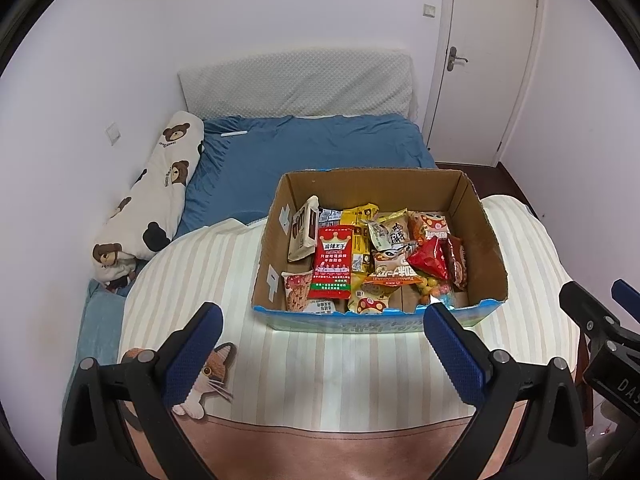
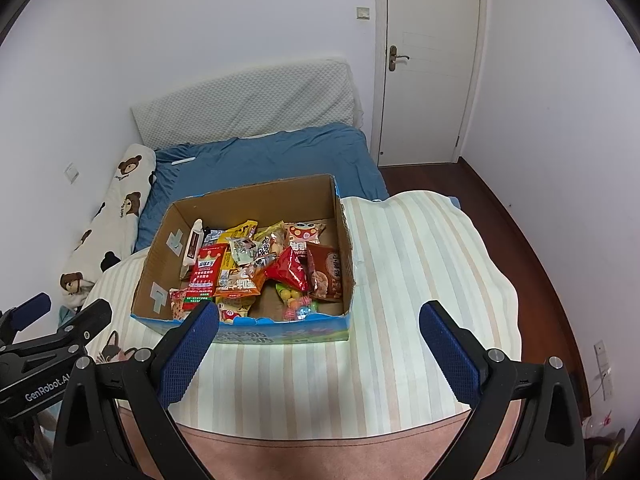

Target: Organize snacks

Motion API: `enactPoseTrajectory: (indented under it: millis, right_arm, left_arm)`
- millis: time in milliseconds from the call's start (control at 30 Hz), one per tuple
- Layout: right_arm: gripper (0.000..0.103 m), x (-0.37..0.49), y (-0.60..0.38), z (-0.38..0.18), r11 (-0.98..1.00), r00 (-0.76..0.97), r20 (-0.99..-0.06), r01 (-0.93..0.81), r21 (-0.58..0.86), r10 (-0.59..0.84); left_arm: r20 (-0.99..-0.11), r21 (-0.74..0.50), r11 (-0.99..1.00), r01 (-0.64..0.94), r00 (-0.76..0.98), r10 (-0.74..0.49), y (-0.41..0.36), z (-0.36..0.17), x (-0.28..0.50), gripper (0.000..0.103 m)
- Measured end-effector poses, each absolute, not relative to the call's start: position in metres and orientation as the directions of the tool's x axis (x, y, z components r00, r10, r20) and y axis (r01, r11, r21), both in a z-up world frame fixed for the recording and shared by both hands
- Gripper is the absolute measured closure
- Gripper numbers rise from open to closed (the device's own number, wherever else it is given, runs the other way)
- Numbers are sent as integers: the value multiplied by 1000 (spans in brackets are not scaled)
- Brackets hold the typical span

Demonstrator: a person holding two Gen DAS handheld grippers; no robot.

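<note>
Left gripper [image 1: 322, 340] and right gripper [image 2: 318, 338] fingers spread wide, hiding part of the snack box [image 1: 486, 216] front.

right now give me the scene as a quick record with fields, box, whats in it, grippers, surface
container: open cardboard box, blue printed front
contents: loose snack packets, among them a red crown-print packet and a red triangular bag
surface: striped blanket on a bed
left gripper: open, empty, short of the box front
right gripper: open, empty, short of the box front
nearby: bear-print pillow along the wall, closed door
</note>
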State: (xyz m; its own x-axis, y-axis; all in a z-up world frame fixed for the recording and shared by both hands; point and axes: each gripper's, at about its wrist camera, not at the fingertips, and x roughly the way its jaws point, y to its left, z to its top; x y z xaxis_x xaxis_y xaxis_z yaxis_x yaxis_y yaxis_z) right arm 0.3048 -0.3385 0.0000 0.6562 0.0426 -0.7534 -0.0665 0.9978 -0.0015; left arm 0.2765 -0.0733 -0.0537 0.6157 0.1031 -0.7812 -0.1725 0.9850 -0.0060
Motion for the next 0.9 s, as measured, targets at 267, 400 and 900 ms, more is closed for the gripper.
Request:
enactPoseTrajectory:
  millis: [267, 400, 900]
  right_arm:
    - [1, 305, -338, -1, 998, 655, -754, -70, 2, 47]
    - [1, 305, -338, -1, 997, 654, -755, -73, 3, 50]
    - [1, 305, -337, 0, 997, 656, -753, -76, 4, 53]
  left_arm:
    - [-778, -6, 985, -171, 619, 103, -75, -52, 277, 0]
    - [-780, -5, 986, -169, 618, 102, -76, -51, 277, 0]
    - [-777, -6, 986, -165, 622, 99, -78, -48, 277, 0]
